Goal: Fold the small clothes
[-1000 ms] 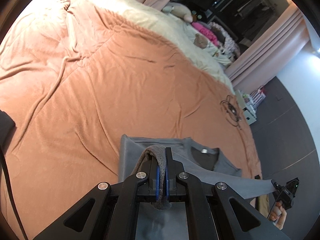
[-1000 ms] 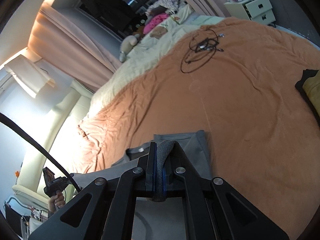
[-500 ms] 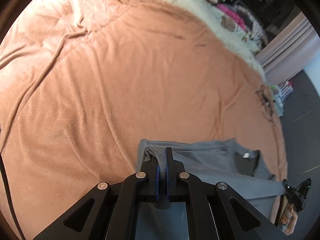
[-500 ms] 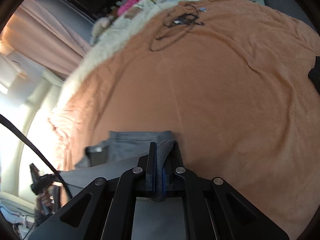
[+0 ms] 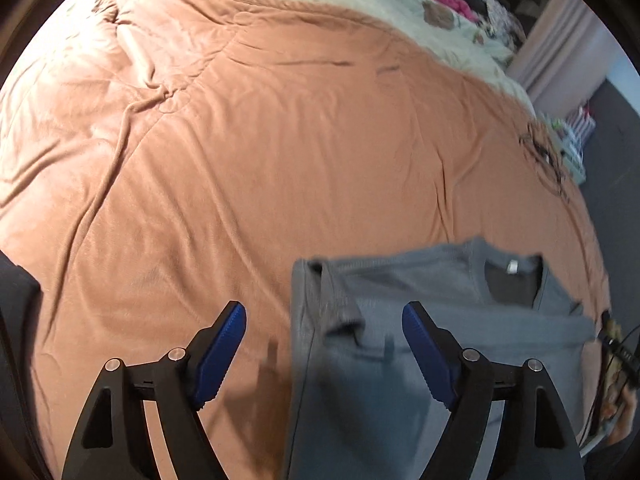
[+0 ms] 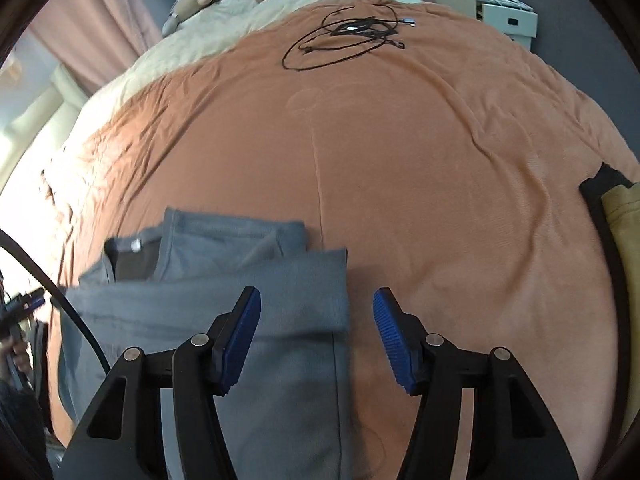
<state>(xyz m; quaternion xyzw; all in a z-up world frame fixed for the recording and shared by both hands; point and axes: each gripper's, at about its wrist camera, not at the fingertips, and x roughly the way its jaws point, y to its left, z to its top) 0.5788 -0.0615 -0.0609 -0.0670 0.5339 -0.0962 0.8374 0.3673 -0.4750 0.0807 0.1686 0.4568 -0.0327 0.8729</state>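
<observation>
Now, grey cotton T-shirt (image 5: pixel 400 344): lying folded on the orange-blanketed bed (image 5: pixel 280 140), collar pointing away, fold running left-right.
Left gripper (image 5: pixel 324 332): hovering spread wide, empty, over the shirt's left edge.
Right gripper (image 6: pixel 316 320): gaping empty above the right edge.

Two wrist cameras looking down along our claws at the bed.

Our left view sits close above the bed (image 5: pixel 280 140), facing its pillow end; our right view does likewise. Both share the grey shirt (image 5: pixel 400 300) (image 6: pixel 240 280) and the black cables (image 6: pixel 344 36).
</observation>
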